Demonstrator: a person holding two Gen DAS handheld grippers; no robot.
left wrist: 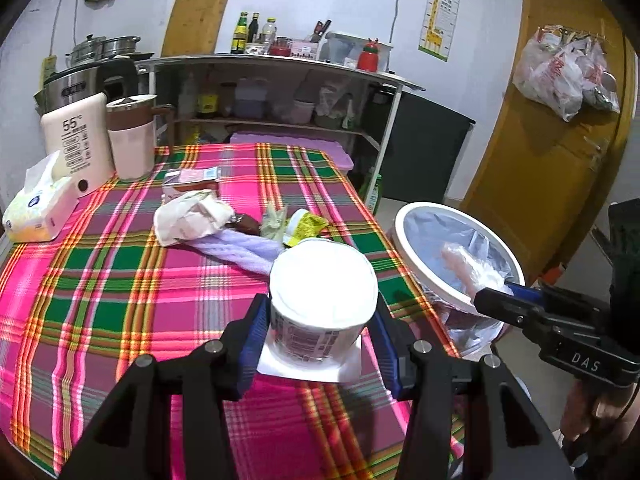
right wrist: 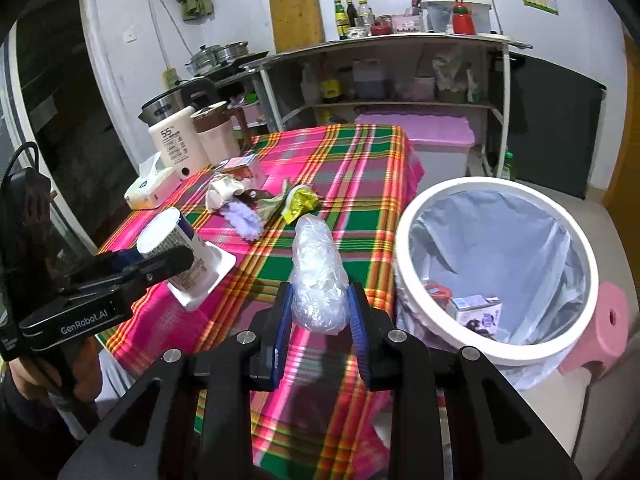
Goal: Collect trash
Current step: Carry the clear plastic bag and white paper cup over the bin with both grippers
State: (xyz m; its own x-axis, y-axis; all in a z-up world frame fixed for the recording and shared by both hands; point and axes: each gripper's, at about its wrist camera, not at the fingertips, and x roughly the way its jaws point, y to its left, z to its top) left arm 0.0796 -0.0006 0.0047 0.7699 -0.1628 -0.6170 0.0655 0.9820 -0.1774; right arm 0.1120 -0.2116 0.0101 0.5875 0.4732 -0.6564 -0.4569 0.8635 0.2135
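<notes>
My left gripper (left wrist: 320, 316) is shut on an upturned white yogurt cup (left wrist: 322, 304) just above the plaid table; it also shows in the right wrist view (right wrist: 182, 258). My right gripper (right wrist: 319, 300) is shut on a crumpled clear plastic bag (right wrist: 318, 276), held over the table's right edge beside the bin. The white-rimmed trash bin (right wrist: 496, 272) with a clear liner stands right of the table and holds a small carton (right wrist: 478, 312). More trash lies mid-table: a crumpled white wrapper (left wrist: 192, 220), a purple fuzzy strip (left wrist: 244, 254), a yellow wrapper (left wrist: 306, 228).
A tissue pack (left wrist: 38, 208), a white kettle-like appliance (left wrist: 78, 144), a pink-and-brown jug (left wrist: 132, 140) and a small pink carton (left wrist: 192, 182) stand at the table's far left. A pink stool (right wrist: 600, 332) is behind the bin. A shelf unit (left wrist: 272, 92) lies beyond the table.
</notes>
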